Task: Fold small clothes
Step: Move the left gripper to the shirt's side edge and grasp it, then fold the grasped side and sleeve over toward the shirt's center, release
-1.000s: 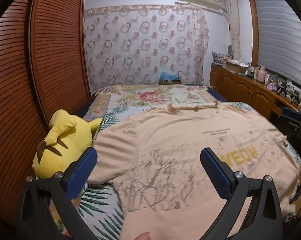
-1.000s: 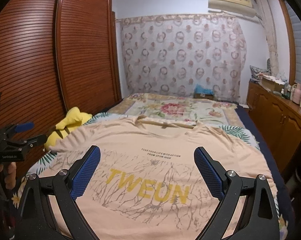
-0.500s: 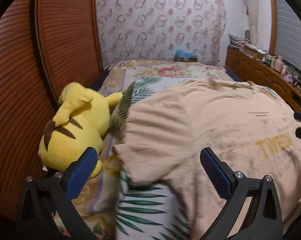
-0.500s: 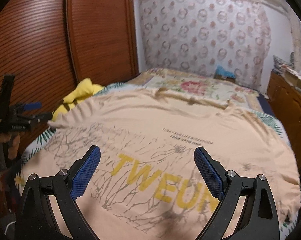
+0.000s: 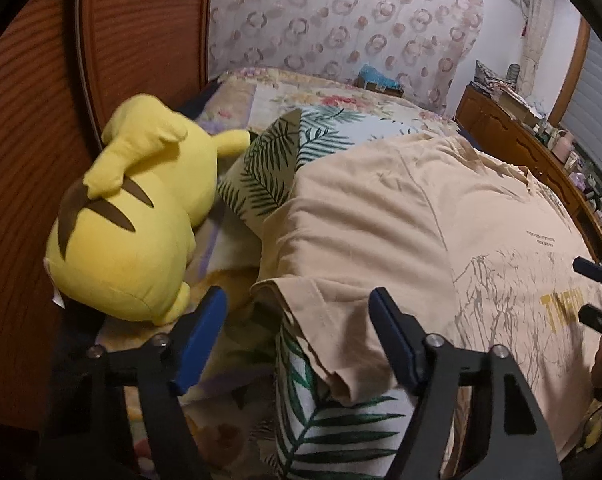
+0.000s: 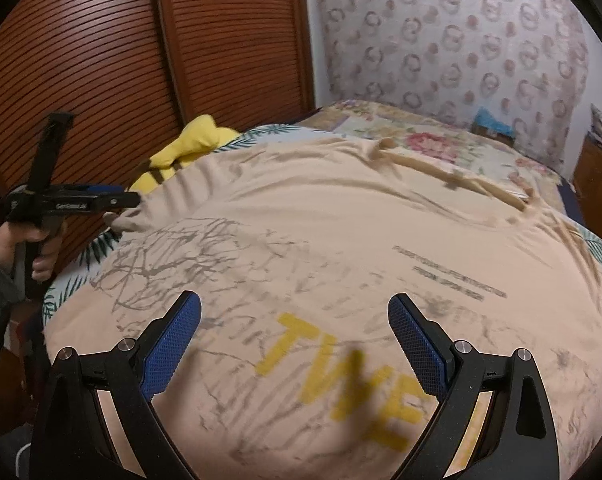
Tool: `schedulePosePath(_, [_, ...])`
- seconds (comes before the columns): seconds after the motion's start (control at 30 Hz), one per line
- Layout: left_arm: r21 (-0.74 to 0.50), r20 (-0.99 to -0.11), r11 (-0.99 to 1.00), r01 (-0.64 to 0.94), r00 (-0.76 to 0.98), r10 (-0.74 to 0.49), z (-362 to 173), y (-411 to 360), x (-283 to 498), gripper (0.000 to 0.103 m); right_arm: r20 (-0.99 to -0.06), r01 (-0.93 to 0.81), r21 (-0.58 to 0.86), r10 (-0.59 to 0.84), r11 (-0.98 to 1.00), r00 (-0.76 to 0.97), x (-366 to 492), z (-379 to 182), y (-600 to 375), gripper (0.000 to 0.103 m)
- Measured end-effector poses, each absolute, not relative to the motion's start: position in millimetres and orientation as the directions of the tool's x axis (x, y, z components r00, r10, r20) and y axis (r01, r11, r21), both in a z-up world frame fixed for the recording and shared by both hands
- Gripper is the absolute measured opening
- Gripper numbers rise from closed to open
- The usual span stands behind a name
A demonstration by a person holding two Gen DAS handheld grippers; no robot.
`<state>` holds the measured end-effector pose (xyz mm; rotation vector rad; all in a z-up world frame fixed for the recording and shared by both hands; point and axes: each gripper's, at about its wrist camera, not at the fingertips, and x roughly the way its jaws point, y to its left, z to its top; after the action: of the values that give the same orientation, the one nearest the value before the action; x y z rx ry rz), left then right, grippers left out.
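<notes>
A peach T-shirt (image 5: 401,232) with yellow letters and grey branch print lies spread face up on the bed; it fills the right wrist view (image 6: 321,240). My left gripper (image 5: 297,320) is open, its jaws either side of the shirt's left sleeve hem (image 5: 301,312), just above it. It also shows from the side in the right wrist view (image 6: 129,200), at the sleeve's edge. My right gripper (image 6: 295,320) is open and empty, low over the shirt's printed chest. Its tips show at the right edge of the left wrist view (image 5: 593,292).
A yellow plush toy (image 5: 129,216) lies left of the sleeve, against the brown slatted wardrobe (image 5: 29,120). The bed has a leaf-print sheet (image 5: 269,168) and floral cover (image 6: 433,140). A wooden cabinet (image 5: 513,140) with clutter runs along the right.
Both grippers have dropped closer to the bed. My left gripper has swung left and down to the sleeve hem. My right gripper has moved in over the chest print. Both stay open.
</notes>
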<state>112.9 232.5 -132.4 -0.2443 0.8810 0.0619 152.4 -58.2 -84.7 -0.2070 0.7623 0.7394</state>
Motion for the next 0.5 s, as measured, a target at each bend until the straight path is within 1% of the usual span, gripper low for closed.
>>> schedulePosePath(0.07, [-0.217, -0.776, 0.965, -0.149, 0.625, -0.078, -137, 237, 117, 0.066, -0.692, -0.688, 0.093, 0.543, 0.719, 0.475, 152, -85, -51, 0.097])
schedulePosePath(0.17, [-0.258, -0.775, 0.955, -0.149, 0.621, -0.113, -141, 242, 119, 0.052, -0.695, -0.702, 0.112, 0.560, 0.703, 0.450, 153, -85, -44, 0.097])
schedulePosePath(0.23, [-0.297, -0.755, 0.945, -0.135, 0.639, -0.146, -140, 244, 117, 0.025, -0.696, -0.708, 0.121, 0.568, 0.696, 0.439, 151, -85, -42, 0.097])
schedulePosePath(0.33, [-0.274, -0.754, 0.955, -0.116, 0.642, -0.139, -136, 238, 116, 0.013, -0.701, -0.713, 0.119, 0.567, 0.691, 0.433, 147, -87, -40, 0.097])
schedulePosePath(0.37, [-0.246, -0.754, 0.963, -0.113, 0.647, -0.117, -133, 234, 115, 0.011, -0.702, -0.713, 0.120, 0.567, 0.690, 0.431, 147, -88, -41, 0.097])
schedulePosePath(0.43, [-0.229, -0.743, 0.968, -0.101, 0.661, -0.107, -127, 230, 113, 0.005, -0.701, -0.710, 0.127, 0.569, 0.692, 0.429, 146, -89, -44, 0.097])
schedulePosePath(0.5, [-0.228, -0.724, 0.970, -0.091, 0.681, -0.106, -117, 225, 113, 0.003, -0.700, -0.704, 0.139, 0.572, 0.696, 0.427, 146, -89, -50, 0.097])
